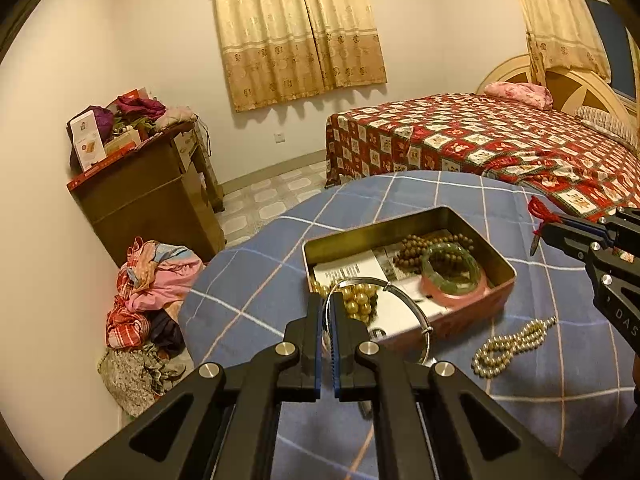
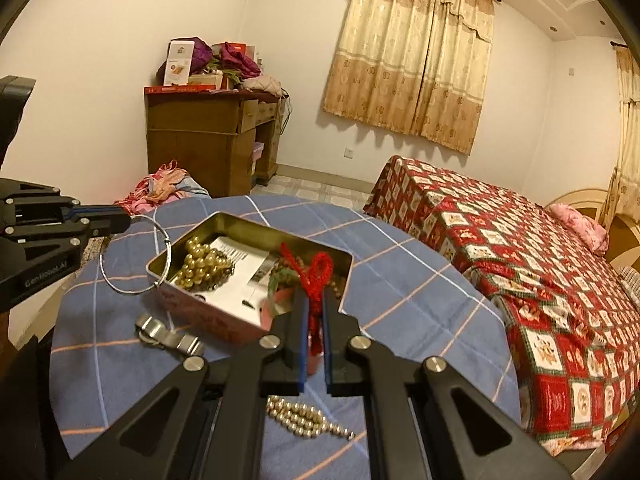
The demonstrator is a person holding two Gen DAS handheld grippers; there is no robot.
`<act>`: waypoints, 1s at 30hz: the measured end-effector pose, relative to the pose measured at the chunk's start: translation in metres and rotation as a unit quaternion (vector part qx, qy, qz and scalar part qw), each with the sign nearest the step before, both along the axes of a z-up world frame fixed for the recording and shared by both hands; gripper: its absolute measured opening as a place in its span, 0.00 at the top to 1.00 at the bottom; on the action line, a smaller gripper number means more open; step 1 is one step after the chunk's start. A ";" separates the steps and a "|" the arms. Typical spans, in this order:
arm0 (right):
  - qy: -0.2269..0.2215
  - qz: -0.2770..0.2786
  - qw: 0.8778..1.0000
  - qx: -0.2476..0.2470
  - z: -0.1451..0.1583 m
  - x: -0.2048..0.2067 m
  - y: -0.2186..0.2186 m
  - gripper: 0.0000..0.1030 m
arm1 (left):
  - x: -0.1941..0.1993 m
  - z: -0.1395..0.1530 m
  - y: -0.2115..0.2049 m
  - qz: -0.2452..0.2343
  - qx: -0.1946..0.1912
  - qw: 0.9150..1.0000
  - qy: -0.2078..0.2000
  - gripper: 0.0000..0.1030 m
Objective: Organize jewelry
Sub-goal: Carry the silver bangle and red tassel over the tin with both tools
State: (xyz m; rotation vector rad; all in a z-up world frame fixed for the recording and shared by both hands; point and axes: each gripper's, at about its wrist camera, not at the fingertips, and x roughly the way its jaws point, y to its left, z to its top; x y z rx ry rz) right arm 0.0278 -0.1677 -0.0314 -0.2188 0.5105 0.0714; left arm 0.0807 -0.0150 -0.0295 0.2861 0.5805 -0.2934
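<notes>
Over by the bed, the round tabletop in its blue checked cloth carries an open tin already holding beads and a green bangle. Just beside the tin, the left gripper has its jaws closed on a thin silver hoop, lifted clear of the cloth. Opposite, the right gripper pinches a red knotted cord above the tin, with a pearl strand lying loose nearby.

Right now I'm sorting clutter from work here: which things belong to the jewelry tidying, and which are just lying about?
Part of the job:
- tin box with bead strings and bangles
- silver wire bangle in the left tongs
- red cord piece in the right tongs
- pearl strand
- metal watch band

Just lying about:
- clothes pile
- cluttered wooden desk
- bed
</notes>
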 end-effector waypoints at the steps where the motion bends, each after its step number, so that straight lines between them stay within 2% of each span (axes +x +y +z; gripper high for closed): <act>1: -0.001 0.000 1.000 -0.002 0.001 0.002 0.000 0.93 | 0.003 0.001 -0.001 -0.001 0.002 1.000 -0.001 0.98; 9: -0.001 -0.002 1.000 -0.017 0.006 0.021 0.005 0.93 | 0.024 0.007 -0.012 -0.006 0.019 1.000 -0.007 0.98; 30: 0.019 -0.015 0.999 -0.028 0.001 0.062 0.006 0.93 | 0.065 -0.005 -0.027 0.010 0.027 1.000 0.005 0.98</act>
